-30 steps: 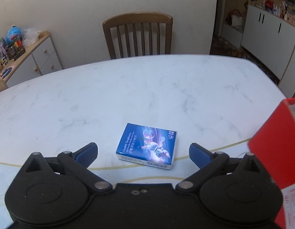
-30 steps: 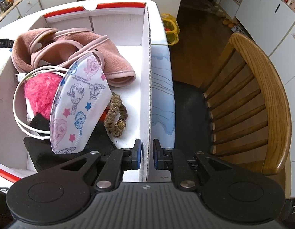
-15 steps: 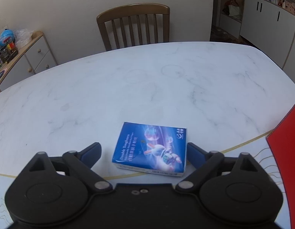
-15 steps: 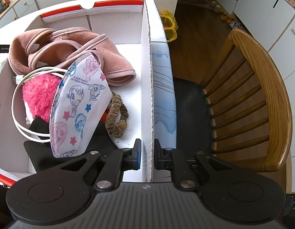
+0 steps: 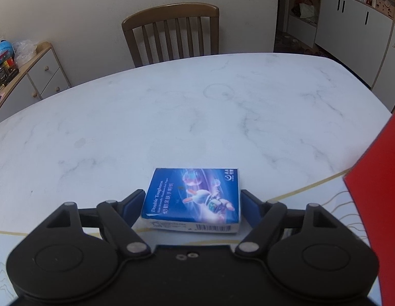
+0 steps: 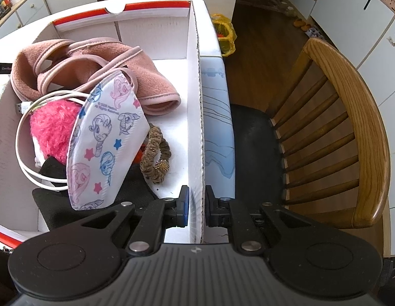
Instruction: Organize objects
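Note:
A blue tissue pack (image 5: 195, 196) lies flat on the white marble table (image 5: 172, 117). My left gripper (image 5: 192, 204) straddles it, a blue pad on each side, close to or touching its edges. My right gripper (image 6: 196, 205) is shut on the right wall (image 6: 196, 107) of a white and red cardboard box. Inside the box lie a pink fleece cloth (image 6: 95, 68), a cartoon-print face mask (image 6: 105, 142), a pink fluffy item (image 6: 53, 127), a white cable (image 6: 24, 153), a brown scrunchie (image 6: 156, 158) and something black (image 6: 70, 204).
The box's red outer side (image 5: 378, 199) stands at the right of the left wrist view. A wooden chair (image 5: 172, 35) stands behind the table, another (image 6: 345, 137) right of the box. A sideboard (image 5: 21, 81) is at far left.
My left gripper has moved forward over the tissue pack and its jaws have closed in from wide open to the pack's sides. The right gripper keeps its grip on the box wall.

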The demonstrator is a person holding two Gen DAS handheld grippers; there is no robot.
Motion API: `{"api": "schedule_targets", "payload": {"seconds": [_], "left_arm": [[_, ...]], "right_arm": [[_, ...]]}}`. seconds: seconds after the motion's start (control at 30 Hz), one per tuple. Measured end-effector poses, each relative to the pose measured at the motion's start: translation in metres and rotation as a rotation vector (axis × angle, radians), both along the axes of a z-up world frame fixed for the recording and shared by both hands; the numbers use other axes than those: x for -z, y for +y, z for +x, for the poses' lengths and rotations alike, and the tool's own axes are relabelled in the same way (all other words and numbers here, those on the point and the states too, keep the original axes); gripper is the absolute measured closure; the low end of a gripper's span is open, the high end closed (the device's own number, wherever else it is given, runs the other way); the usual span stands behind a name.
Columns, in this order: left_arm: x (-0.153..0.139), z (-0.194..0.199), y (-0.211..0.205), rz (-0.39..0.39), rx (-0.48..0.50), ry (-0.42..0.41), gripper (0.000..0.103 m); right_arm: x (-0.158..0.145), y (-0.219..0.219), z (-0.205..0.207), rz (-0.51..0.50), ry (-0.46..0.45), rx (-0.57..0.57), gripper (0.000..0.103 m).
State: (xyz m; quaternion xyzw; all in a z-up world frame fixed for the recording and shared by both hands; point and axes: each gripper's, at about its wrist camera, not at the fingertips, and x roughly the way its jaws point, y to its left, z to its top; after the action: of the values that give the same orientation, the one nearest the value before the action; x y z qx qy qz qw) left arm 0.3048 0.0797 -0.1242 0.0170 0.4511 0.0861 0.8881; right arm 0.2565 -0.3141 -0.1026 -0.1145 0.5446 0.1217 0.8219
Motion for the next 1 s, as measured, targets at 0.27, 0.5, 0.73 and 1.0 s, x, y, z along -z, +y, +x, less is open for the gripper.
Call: {"api": "schedule_targets", "payload": {"seconds": [0.27,0.5,0.73,1.0], "left_arm": [[-0.026,-0.018,-0.011,-0.014,-0.001,-0.018,0.027],[-0.055,-0.038,-0.027,-0.023,-0.01,-0.019,0.053],[-0.073,-0.064,-0.037,-0.053,0.003,-0.038,0.069],[-0.07,-0.078,-0.028,-0.008,-0.024,-0.032,0.031]], "right_arm": [[-0.004,-0.001,-0.005,0.012,-0.022,-0.02,0.093],[-0.008,-0.003,-0.011,0.02,-0.047,-0.043,0.093],[-0.009,-0.008,-0.018,0.033,-0.063,-0.075,0.093],[-0.012,-0.012,-0.015,0.049,-0.061,-0.103,0.093]]}}
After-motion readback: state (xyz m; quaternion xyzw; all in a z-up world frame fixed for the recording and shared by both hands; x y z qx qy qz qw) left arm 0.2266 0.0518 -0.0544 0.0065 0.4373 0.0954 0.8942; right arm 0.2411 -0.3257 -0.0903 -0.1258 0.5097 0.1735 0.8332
